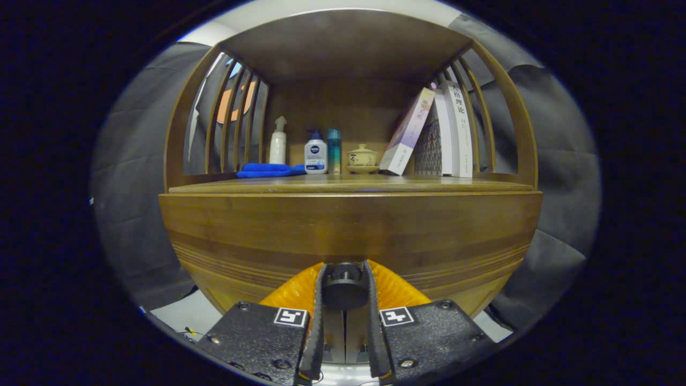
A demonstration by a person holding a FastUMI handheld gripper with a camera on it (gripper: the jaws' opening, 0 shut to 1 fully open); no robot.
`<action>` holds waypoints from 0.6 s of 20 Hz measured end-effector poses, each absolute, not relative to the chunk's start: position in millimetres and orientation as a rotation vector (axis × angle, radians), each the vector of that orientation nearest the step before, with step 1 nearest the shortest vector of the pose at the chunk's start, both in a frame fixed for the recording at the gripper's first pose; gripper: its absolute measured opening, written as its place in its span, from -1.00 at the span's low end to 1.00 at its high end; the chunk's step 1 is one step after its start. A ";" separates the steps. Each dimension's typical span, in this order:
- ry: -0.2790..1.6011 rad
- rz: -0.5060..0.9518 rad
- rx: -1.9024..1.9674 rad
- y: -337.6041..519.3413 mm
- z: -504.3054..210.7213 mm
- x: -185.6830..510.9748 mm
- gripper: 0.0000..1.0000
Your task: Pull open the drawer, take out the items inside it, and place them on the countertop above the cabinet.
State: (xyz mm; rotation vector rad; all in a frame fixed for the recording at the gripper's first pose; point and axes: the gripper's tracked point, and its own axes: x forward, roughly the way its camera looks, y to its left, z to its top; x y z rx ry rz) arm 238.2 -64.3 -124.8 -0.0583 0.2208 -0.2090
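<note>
Claw (344,287) fingers clamp the drawer knob (343,285), its axis pointing outward.

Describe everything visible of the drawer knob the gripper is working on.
The drawer knob is a dark, round knob with a ridged rim, projecting from the brown wooden drawer front below the countertop. It sits between the gripper fingers, which close against its two sides. The drawer front looks flush with the cabinet, not yet pulled out. The knob's material cannot be told.

Tongs (344,287) clamped on knob (344,289)
</note>
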 end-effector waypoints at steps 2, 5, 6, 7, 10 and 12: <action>0.224 -0.208 -0.056 -62.2 -124.8 225.6 -0.28; 0.226 -0.204 -0.055 -57.1 -124.9 201.3 -0.28; 0.226 -0.202 -0.054 -55.4 -124.7 193.2 -0.28; 0.226 -0.202 -0.052 -53.8 -124.9 184.9 -0.28; 0.229 -0.200 -0.060 -49.2 -124.4 164.1 -0.28; 0.231 -0.192 -0.054 -44.2 -125.6 142.5 -0.28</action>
